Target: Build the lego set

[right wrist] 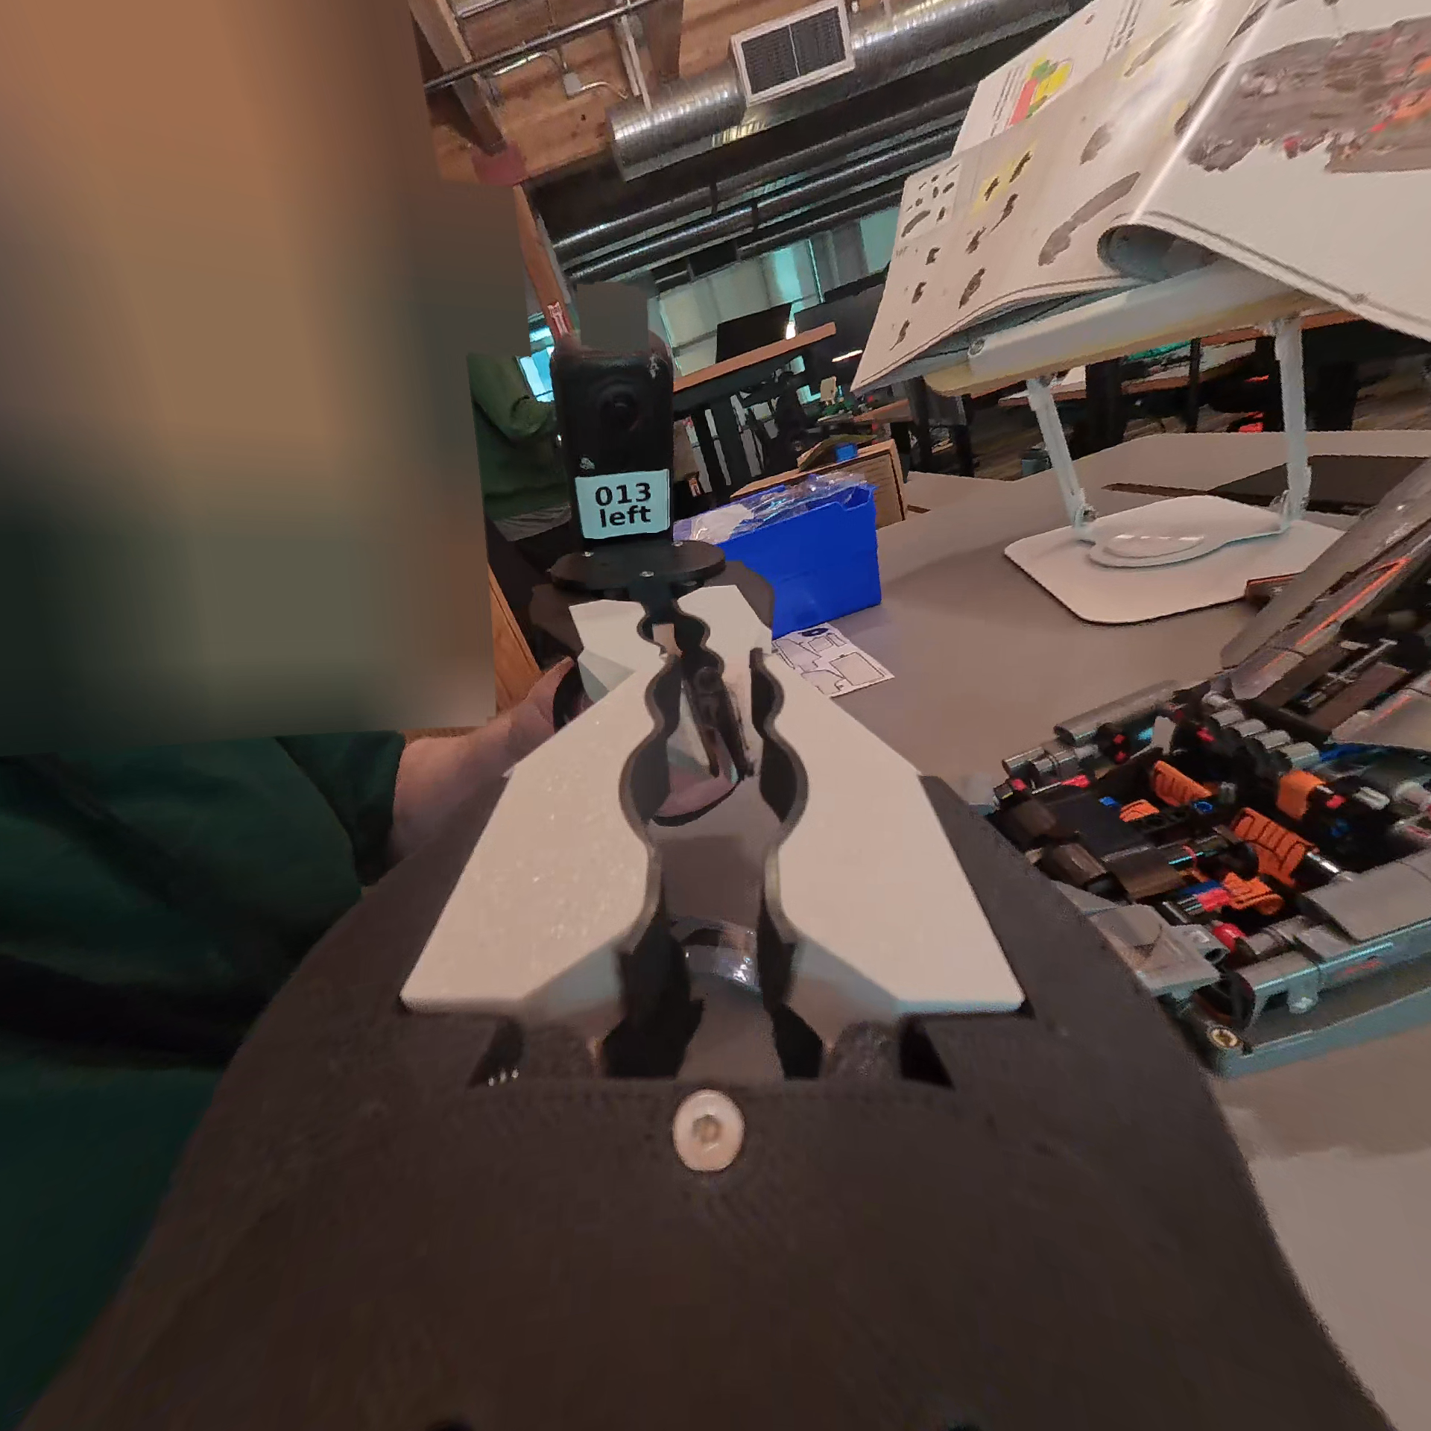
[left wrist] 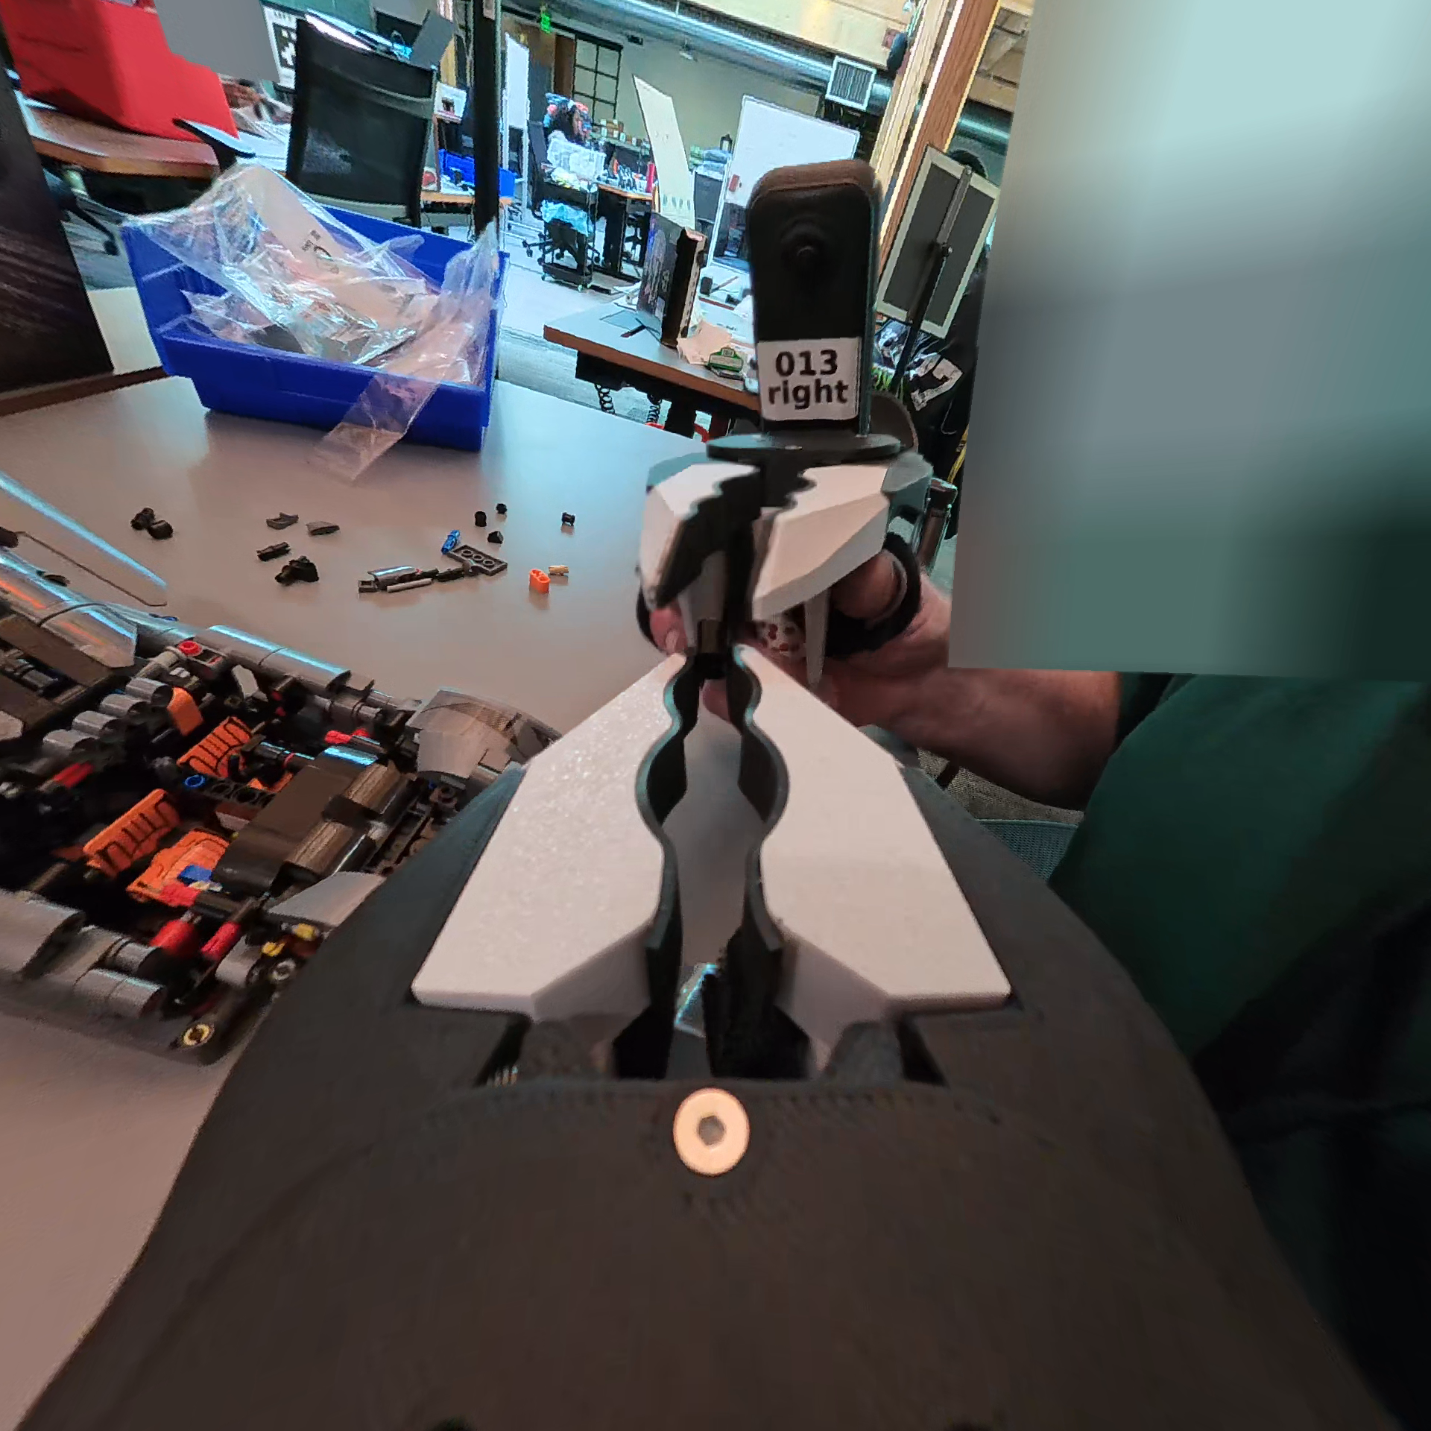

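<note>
My two grippers meet tip to tip in the air in front of the person. My left gripper [left wrist: 708, 664] is closed to a narrow gap on a small black lego piece [left wrist: 708, 670]. My right gripper [right wrist: 706, 670] faces it and is closed on a small dark pin-like piece [left wrist: 708, 633]. In the right wrist view the left gripper [right wrist: 701, 681] pinches a black elongated part [right wrist: 708, 724]. The half-built lego car [left wrist: 193, 813], grey, black and orange, lies on the table to the left; it also shows in the right wrist view [right wrist: 1200, 836].
Several loose small lego pieces [left wrist: 434, 573] and an orange one [left wrist: 539, 581] lie on the grey table [left wrist: 542, 658]. A blue bin [left wrist: 325, 387] holds clear bags. An open instruction booklet [right wrist: 1084, 193] sits on a white stand [right wrist: 1146, 557]. A paper sheet [right wrist: 836, 674] lies near the bin. Only a small space, under 4 cm, lies between the two pairs of fingers. From either gripper's tips it is about 15 cm to the half-built lego car [left wrist: 193, 813]. It is also in sight in the right wrist view [right wrist: 1182, 815].
</note>
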The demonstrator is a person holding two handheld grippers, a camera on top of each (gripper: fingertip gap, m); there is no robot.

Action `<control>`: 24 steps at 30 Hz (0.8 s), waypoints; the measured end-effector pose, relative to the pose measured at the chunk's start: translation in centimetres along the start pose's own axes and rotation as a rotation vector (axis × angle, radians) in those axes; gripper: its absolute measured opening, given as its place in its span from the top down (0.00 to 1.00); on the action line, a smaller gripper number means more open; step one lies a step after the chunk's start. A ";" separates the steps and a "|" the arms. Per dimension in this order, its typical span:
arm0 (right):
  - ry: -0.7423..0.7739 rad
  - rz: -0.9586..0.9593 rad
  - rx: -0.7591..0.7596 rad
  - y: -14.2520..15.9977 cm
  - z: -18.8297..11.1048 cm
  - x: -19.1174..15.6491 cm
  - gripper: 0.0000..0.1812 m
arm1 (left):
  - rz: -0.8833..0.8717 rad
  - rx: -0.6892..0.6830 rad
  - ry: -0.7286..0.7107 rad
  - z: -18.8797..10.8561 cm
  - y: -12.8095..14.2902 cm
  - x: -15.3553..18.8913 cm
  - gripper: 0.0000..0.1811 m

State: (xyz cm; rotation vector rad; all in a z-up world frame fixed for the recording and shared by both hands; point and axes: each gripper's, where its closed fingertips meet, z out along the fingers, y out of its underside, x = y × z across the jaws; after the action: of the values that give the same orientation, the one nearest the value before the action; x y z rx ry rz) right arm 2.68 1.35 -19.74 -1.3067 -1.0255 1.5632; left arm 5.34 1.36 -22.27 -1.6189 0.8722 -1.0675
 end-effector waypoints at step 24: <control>0.030 -0.092 -0.230 3.1 0.4 -0.1 0.94 | 0.190 -0.310 -0.063 -1.0 3.9 -0.6 0.97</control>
State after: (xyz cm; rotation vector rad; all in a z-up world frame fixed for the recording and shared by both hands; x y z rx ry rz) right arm 1.98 0.22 -22.54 -1.4113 -1.2575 1.3833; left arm 4.01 0.49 -25.99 -1.7700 1.1678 -0.7726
